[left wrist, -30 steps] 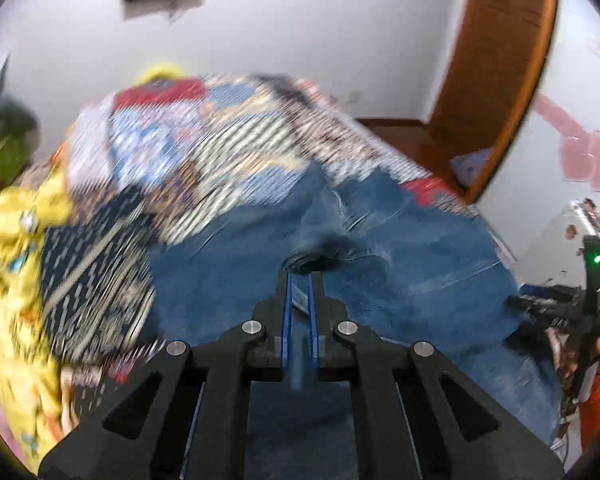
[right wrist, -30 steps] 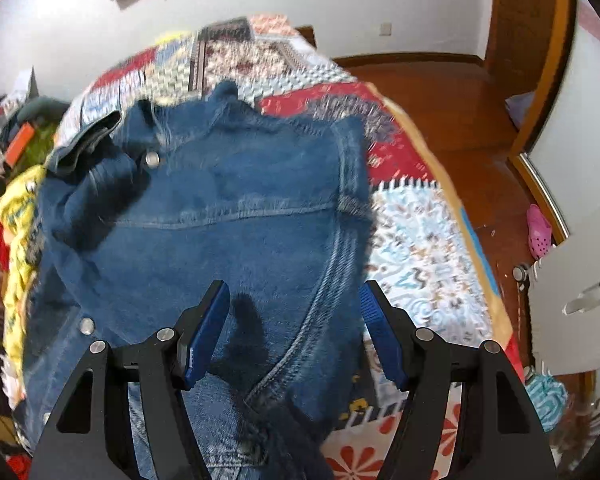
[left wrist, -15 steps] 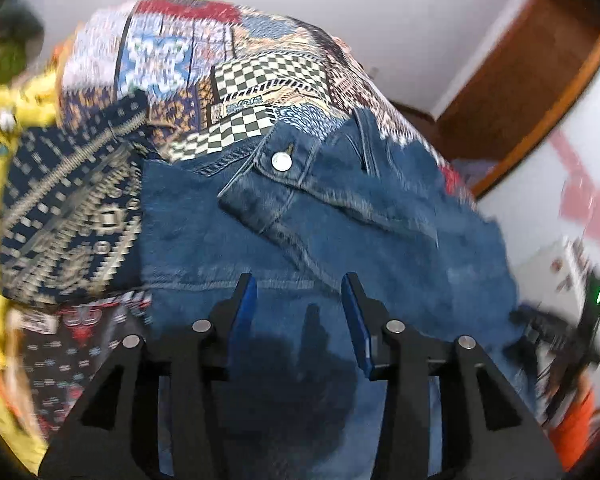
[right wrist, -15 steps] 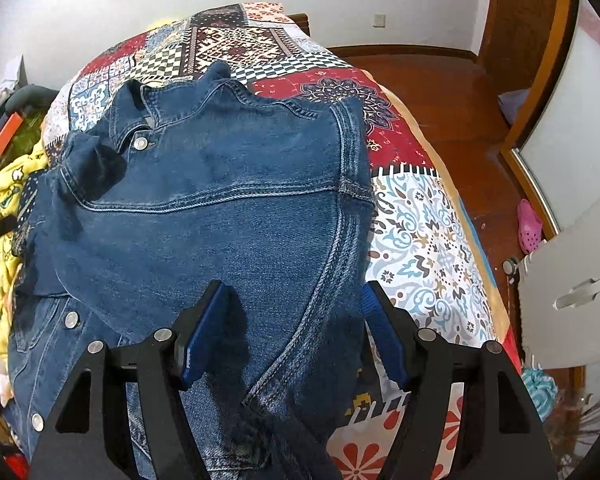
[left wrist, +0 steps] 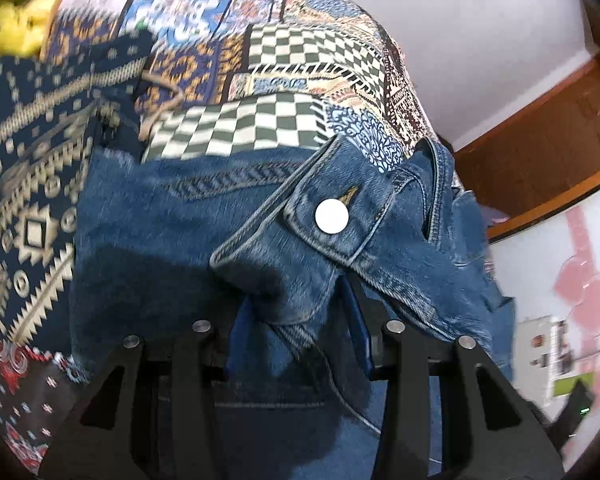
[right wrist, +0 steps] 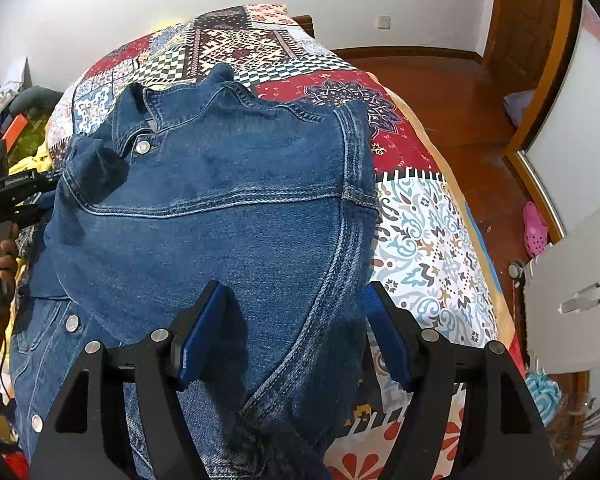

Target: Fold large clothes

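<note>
One denim jacket (right wrist: 220, 216) — on bedspread (right wrist: 420, 232)

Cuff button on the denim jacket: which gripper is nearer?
Left. The left gripper sits just below the cuff button, its jaws apart around the cuff's fold. The right gripper is over the jacket's back panel, away from the cuff.

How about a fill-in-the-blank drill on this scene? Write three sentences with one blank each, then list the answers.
1. The garment spread over the patchwork quilt is a blue ____ jacket.
2. In the left wrist view, the jacket's cuff carries one round silver ____.
3. In the right wrist view, a ____ slipper lies on the wooden floor beside the bed.

Missing words: denim; button; pink.
</note>
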`<state>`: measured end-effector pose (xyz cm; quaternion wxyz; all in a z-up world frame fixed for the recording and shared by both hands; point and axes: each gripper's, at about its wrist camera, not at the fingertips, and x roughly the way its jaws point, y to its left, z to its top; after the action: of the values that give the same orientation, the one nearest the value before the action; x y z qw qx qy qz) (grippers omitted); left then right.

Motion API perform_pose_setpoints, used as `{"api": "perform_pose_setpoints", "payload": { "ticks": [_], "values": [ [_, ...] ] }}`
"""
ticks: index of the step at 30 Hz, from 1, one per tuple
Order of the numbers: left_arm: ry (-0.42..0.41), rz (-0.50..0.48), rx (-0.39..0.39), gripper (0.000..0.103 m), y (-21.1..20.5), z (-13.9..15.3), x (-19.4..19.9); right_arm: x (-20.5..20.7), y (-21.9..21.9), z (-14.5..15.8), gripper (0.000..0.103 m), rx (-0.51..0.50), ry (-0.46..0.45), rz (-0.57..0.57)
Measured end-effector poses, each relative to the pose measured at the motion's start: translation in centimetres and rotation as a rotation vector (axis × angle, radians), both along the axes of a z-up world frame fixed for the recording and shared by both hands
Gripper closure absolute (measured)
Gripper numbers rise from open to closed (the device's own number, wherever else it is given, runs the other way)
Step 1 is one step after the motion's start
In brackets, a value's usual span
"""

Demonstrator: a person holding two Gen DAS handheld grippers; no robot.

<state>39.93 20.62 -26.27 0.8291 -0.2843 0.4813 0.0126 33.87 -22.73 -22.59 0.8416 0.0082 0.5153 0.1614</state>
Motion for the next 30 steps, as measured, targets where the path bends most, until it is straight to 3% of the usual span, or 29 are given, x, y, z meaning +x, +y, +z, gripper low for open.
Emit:
{"api": "perform_pose_setpoints", "payload": {
  "ticks": [2,6,14,18,24,30],
  "values": [
    [0.000,-0.018,0.129,0.077,-1.2,0.5,0.3,0.1,-0.1,-0.1,0.033,0.012,0.005,-0.006],
    [-0.022,-0.032,0.252,0.084,-2.3,1.9,-0.2,-0.1,-0.4,0.1,0.033,0.016,0.008,-0.018],
    [-0.222,-0.002,0.331,0.085,-1.4,10.4,-5.7,-0.5,-1.2,1.4,0.033,0.006,-0.027,-0.030],
    [-0.273,-0.026,0.376,0.085,-1.6,12.6,-9.0,-0.3,-1.5,1.1,0.033,0.036,-0.012,-0.042],
    [-0.199,-0.058,0.447,0.085,-1.9,9.8,-12.0,-0.4,-1.0,-0.3,0.033,0.015,0.032,-0.030],
    [-0.049,-0.027,0.339,0.082,0.0,3.8,-14.4,-1.0,-1.2,-0.7,0.033,0.010,0.048,-0.020]
  ]
}}
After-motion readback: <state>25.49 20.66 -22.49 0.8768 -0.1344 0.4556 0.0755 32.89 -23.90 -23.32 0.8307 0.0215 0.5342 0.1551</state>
